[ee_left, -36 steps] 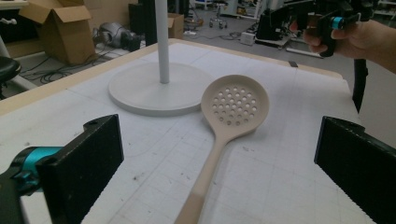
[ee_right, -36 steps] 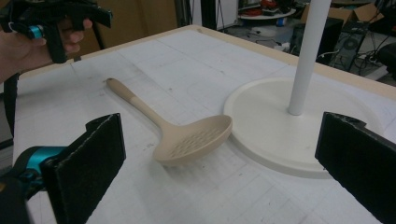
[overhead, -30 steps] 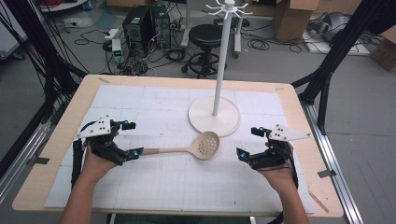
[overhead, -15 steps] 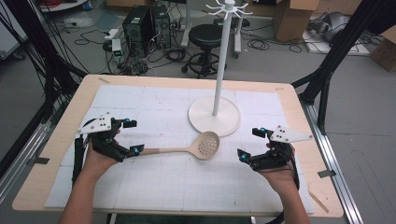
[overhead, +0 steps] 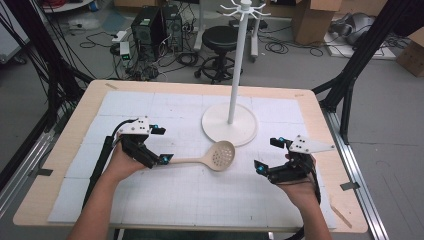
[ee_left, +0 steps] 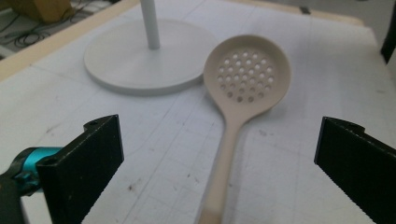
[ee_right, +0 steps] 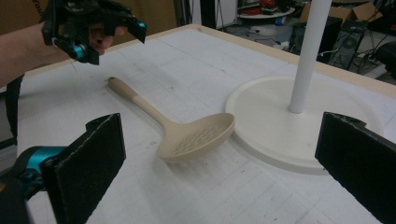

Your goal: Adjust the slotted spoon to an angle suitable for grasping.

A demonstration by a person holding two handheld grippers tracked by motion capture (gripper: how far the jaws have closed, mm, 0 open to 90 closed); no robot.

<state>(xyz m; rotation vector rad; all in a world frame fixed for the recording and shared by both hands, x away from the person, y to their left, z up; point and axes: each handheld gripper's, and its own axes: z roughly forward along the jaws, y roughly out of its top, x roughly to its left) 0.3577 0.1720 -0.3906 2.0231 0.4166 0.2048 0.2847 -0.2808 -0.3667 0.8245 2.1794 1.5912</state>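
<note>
Your left gripper and right gripper gape wide; up close, the spoon shows its holes.

Beyond your bench the grey floor carries a black round stool straight behind the far edge. Left of it you have 2 black computer towers standing side by side, with cables tangled around them. Cardboard boxes sit at the back right, another box at the far right edge. A black frame strut slants down beside your bench's right corner.
</note>
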